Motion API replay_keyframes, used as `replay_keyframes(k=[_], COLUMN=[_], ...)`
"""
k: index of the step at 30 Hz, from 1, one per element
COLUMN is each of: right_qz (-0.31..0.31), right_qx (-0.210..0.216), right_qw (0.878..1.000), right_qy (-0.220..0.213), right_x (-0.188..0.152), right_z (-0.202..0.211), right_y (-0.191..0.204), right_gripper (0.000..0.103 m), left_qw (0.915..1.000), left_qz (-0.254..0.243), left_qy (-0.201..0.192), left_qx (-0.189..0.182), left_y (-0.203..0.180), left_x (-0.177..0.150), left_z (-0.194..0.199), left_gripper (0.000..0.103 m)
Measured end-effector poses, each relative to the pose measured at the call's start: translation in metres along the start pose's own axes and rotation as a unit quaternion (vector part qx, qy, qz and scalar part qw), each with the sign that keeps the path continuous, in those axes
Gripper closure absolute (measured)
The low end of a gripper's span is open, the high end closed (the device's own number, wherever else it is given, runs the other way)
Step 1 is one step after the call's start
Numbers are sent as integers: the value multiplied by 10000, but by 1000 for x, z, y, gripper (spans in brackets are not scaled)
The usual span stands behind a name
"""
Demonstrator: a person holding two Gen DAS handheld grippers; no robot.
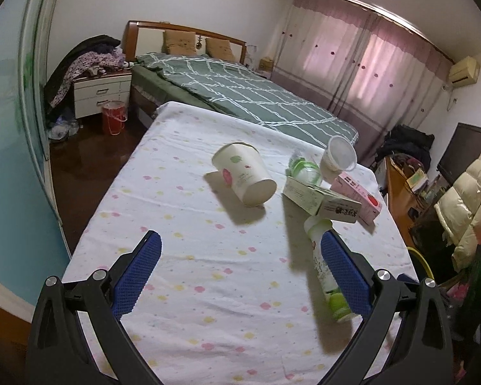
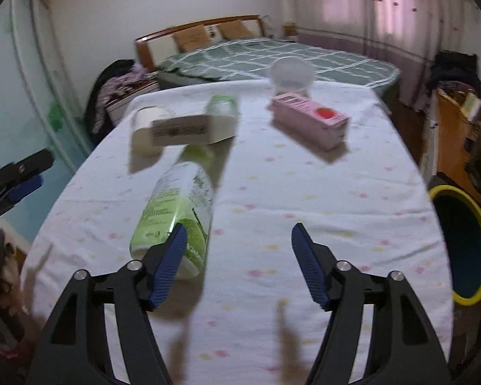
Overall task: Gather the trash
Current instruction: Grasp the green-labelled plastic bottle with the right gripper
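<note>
A table (image 1: 182,288) draped in a white cloth with pastel dots stands at the foot of a bed (image 1: 240,96) with a green checked cover. Trash lies scattered on the cloth: a paper cup (image 1: 243,175) on its side, a pale green carton (image 1: 320,199), a pink strawberry carton (image 2: 311,120), a clear plastic tub (image 2: 291,73), a small green-lidded jar (image 1: 304,168) and a green-and-white bottle (image 2: 176,211) lying on its side near the front edge.

The left tongs (image 1: 240,266) are spread wide above bare cloth, holding nothing; the bottle lies just beside their right finger. The right tongs (image 2: 239,250) are also spread and empty, hanging over the cloth with the bottle's base just beside their left finger rather than between the fingers. A bin with a yellow rim (image 2: 461,243) sits below the table's right edge.

Judging from this, the bottle looks like the nearest target. It is round and lying flat, so a finger that nudges its side instead of straddling it could send it rolling toward the table edge or into the cartons. Both tongs are close to the same bottle and could collide. The right view is blurred, which suggests fast motion and a risk of overshooting.
</note>
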State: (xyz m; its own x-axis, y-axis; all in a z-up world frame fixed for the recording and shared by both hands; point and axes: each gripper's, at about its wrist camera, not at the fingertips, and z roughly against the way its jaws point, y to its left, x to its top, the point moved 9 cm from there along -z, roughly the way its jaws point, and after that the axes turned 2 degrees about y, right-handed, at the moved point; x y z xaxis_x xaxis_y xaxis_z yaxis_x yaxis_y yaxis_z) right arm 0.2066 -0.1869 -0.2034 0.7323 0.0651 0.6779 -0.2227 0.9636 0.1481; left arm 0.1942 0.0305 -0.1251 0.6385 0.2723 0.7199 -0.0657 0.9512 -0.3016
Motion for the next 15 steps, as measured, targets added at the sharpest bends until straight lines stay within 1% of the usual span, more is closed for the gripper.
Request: replay_keyframes(k=[2,6,9,11,15], right_qz=[-14,-128,-17,120,126], right_qx=[134,171,214,175,213], right_qw=[9999,9995,9992,9992,9996], right_qy=[51,-235,-340,-332,-131], right_x=[-2,4,5,2,-7], right_z=[-4,10,16,11,-8], right_y=[6,10,23,35,52], right_gripper=[38,37,34,33,33], left_qw=[10000,10000,9999,10000,10000], left_qz=[4,-1,48,60,36], left_qy=[0,-52,-87,-78,-78], left_qx=[5,43,34,3,-24], left_y=[1,4,6,6,6], left_x=[-2,-2,-2,-4,-8], left_z=[3,9,11,12,15], left_gripper=[5,5,5,5,5])
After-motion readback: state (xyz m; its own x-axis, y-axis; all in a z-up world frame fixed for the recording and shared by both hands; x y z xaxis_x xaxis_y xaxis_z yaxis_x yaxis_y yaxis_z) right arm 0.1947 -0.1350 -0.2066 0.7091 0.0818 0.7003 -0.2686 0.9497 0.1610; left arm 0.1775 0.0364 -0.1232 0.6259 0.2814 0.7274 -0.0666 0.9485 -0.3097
